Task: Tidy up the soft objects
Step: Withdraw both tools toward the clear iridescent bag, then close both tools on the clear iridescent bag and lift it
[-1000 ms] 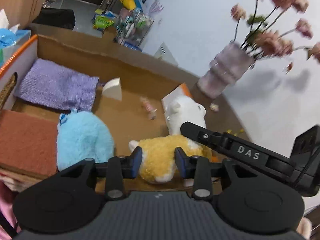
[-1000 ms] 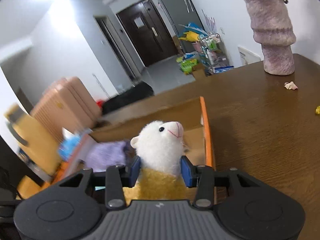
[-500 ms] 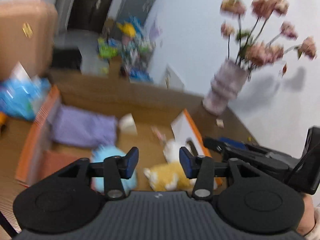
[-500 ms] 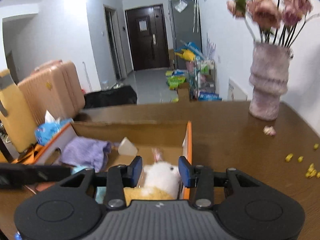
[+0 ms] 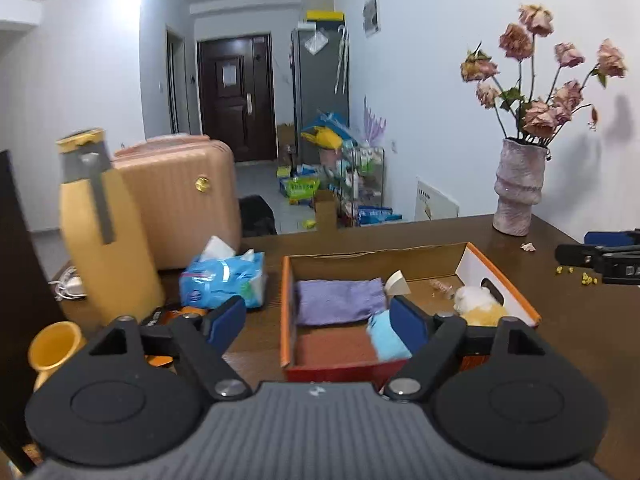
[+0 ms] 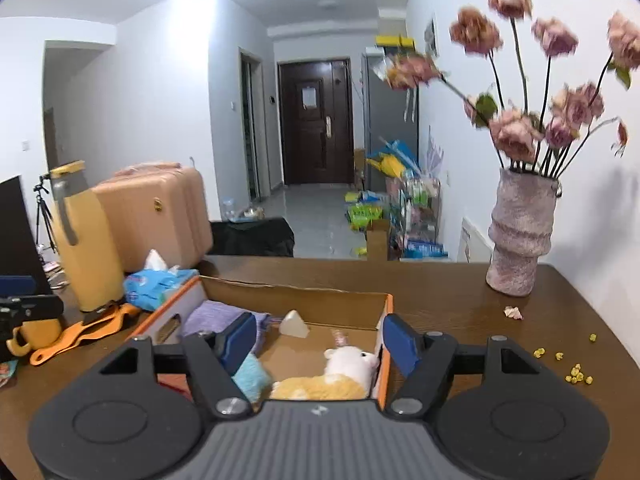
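Right wrist view: white-and-yellow plush [image 6: 340,376] lying on its side in cardboard box [image 6: 296,300], against orange right wall — blue plush [image 6: 250,378] just beside. Right gripper [image 6: 318,340], left gripper [image 5: 318,320] both spread wide, holding nothing

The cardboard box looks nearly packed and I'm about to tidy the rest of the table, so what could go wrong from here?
The vase of dried flowers stands tall near the table's far right corner; a sweep of the open right gripper could tip it. The white and yellow plush lies against the cardboard box wall by the orange rim, so a nudge might spill it out. The yellow jug stands close to the open left gripper.
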`<state>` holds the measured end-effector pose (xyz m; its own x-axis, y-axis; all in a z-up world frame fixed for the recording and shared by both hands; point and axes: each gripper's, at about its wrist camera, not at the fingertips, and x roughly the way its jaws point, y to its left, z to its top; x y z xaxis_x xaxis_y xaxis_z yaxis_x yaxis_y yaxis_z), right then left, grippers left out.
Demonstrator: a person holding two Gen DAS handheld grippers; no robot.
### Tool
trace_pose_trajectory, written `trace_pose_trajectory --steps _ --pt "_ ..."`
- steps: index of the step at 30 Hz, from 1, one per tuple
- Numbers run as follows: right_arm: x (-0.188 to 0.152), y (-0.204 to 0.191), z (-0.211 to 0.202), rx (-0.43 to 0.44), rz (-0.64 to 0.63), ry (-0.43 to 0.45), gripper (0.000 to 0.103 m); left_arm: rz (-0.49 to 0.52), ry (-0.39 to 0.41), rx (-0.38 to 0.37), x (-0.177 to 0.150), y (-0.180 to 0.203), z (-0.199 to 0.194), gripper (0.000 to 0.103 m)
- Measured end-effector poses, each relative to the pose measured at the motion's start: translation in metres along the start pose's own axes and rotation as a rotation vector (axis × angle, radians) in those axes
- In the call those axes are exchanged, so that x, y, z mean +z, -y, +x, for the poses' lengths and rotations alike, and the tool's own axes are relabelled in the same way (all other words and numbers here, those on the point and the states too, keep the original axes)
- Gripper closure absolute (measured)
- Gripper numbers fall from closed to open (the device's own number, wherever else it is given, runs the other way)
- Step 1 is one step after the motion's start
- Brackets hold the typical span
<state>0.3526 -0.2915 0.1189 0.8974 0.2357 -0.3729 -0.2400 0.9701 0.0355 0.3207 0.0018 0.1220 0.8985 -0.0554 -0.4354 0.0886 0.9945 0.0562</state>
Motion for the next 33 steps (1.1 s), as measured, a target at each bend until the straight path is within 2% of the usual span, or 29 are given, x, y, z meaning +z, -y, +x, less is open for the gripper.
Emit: trace_pose_trajectory --steps 1,4,6,10,13,15,17,18,20,23,27,29,30,33 --pt "-0.009 -0.008 -0.012 0.016 -0.016 0.021 0.023 0.007 0.014 -0.003 -0.008 -0.004 -0.01 0.016" --pt "-0.043 -0.036 -0.044 0.06 -0.072 0.048 0.02 -0.005 0.04 -0.036 -0.047 -0.016 -0.045 0.006" --pt "-0.069 -0.052 -0.062 0.082 -0.09 0.05 0.019 -0.014 0.024 -0.06 -0.079 -0.021 -0.063 0.006" --pt "-0.124 -0.077 -0.09 0.117 -0.094 0.066 0.017 -0.043 -0.023 -0.055 -0.139 -0.025 -0.085 0.006" --pt "-0.153 -0.09 -0.09 0.111 -0.1 0.012 0.017 -0.062 -0.09 -0.124 -0.165 -0.024 -0.086 0.006" --pt "-0.161 -0.097 -0.084 0.105 -0.099 -0.046 0.017 -0.049 -0.102 -0.142 -0.174 -0.026 -0.085 0.006" --pt "-0.163 -0.102 -0.083 0.13 -0.085 -0.059 0.017 -0.046 -0.096 -0.168 -0.174 -0.028 -0.081 0.008" --pt "-0.164 -0.106 -0.083 0.146 -0.075 -0.06 0.017 -0.048 -0.087 -0.185 -0.173 -0.029 -0.078 0.011" --pt "-0.164 -0.116 -0.081 0.177 -0.07 -0.064 0.019 -0.058 -0.095 -0.205 -0.175 -0.033 -0.072 0.03" --pt "-0.162 -0.13 -0.071 0.211 -0.08 -0.072 0.02 -0.096 -0.127 -0.254 -0.177 -0.039 -0.06 0.037" --pt "-0.155 -0.14 -0.044 0.344 0.032 -0.124 0.022 -0.15 -0.126 -0.26 -0.178 -0.056 -0.053 0.039" --pt "-0.157 -0.15 -0.024 0.377 0.055 -0.175 0.024 -0.191 -0.131 -0.265 -0.178 -0.067 -0.047 0.04" --pt "-0.16 -0.156 -0.016 0.38 0.048 -0.197 0.028 -0.215 -0.134 -0.281 -0.177 -0.071 -0.044 0.04" --pt "-0.166 -0.167 0.002 0.408 0.038 -0.263 0.054 -0.271 -0.143 -0.372 -0.174 -0.073 -0.029 0.043"
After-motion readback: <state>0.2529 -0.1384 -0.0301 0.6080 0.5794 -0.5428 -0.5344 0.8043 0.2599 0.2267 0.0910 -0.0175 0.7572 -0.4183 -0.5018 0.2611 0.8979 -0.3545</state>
